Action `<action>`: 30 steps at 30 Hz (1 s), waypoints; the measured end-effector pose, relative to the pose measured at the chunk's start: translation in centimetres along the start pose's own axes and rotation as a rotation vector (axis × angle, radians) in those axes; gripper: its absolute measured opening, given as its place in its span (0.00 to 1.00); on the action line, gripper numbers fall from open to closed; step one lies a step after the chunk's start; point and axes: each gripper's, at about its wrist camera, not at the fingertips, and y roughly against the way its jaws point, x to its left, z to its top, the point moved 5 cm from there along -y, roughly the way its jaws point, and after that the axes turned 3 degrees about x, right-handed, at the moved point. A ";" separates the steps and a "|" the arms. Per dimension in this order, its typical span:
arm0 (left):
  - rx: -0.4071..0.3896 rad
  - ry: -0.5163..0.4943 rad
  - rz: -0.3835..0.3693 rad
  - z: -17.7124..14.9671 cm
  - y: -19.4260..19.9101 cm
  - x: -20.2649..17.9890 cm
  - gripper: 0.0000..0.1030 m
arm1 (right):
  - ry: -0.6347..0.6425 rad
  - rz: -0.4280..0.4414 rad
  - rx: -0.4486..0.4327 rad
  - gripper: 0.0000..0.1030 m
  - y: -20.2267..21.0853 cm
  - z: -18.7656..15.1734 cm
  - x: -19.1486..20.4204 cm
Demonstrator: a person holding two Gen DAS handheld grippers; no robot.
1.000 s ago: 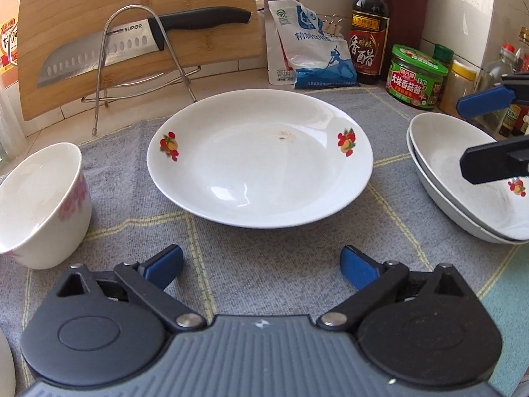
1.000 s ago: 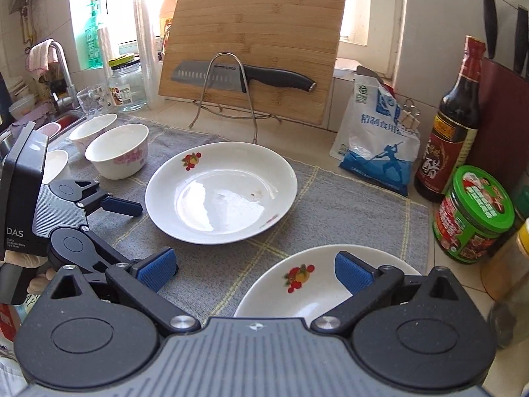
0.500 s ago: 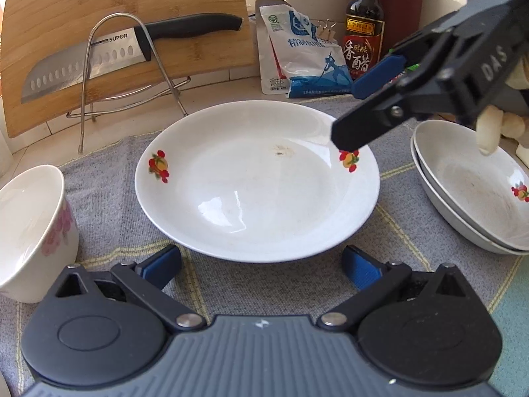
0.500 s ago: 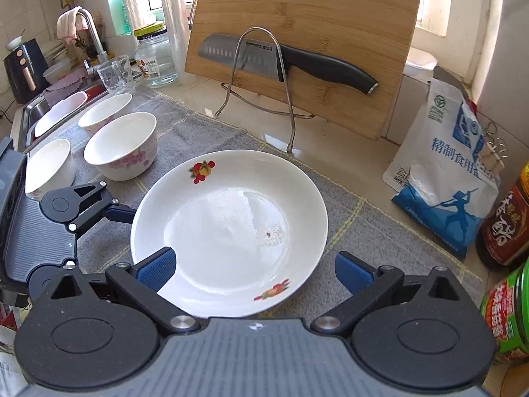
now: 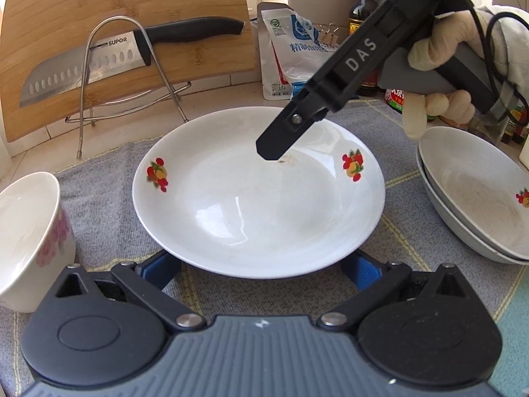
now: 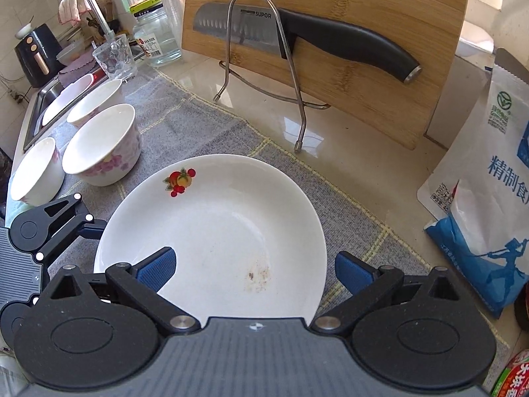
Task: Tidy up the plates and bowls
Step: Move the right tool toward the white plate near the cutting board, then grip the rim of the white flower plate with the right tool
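Observation:
A white plate with fruit prints point(image 5: 258, 195) lies on the grey cloth point(image 5: 99, 178). My left gripper point(image 5: 261, 269) is open, its blue pads point(image 5: 162, 269) at the plate's near rim, partly tucked under it. My right gripper point(image 6: 254, 271) is open above the same plate point(image 6: 215, 231), with one pad over the plate and the other outside its rim. In the left wrist view one of its fingers point(image 5: 274, 145) hangs over the plate's far side. Two stacked plates point(image 5: 472, 192) sit at the right. Floral bowls point(image 6: 102, 145) stand left of the plate.
A cutting board point(image 5: 125, 33) leans at the back, with a knife point(image 5: 99, 63) on a wire rack point(image 5: 165, 82) in front of it. A salt bag point(image 5: 294, 53), bottles and jars line the back right. A sink point(image 6: 43, 106) and a glass point(image 6: 115, 56) are beyond the bowls.
My right gripper swung from over the stacked plates to above the middle plate. My left gripper moved forward until its pads reached the plate's near rim.

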 end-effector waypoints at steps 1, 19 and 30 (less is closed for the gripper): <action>0.001 -0.001 -0.001 0.0 0.0 0.0 1.00 | -0.003 0.010 0.008 1.00 -0.3 0.3 -0.2; -0.009 -0.032 0.020 0.0 0.1 0.1 0.99 | -0.023 0.119 0.081 0.89 -1.8 1.2 -0.8; 0.005 -0.061 0.029 0.1 0.2 -0.1 0.98 | -0.068 0.141 0.079 0.90 -1.6 1.1 -1.0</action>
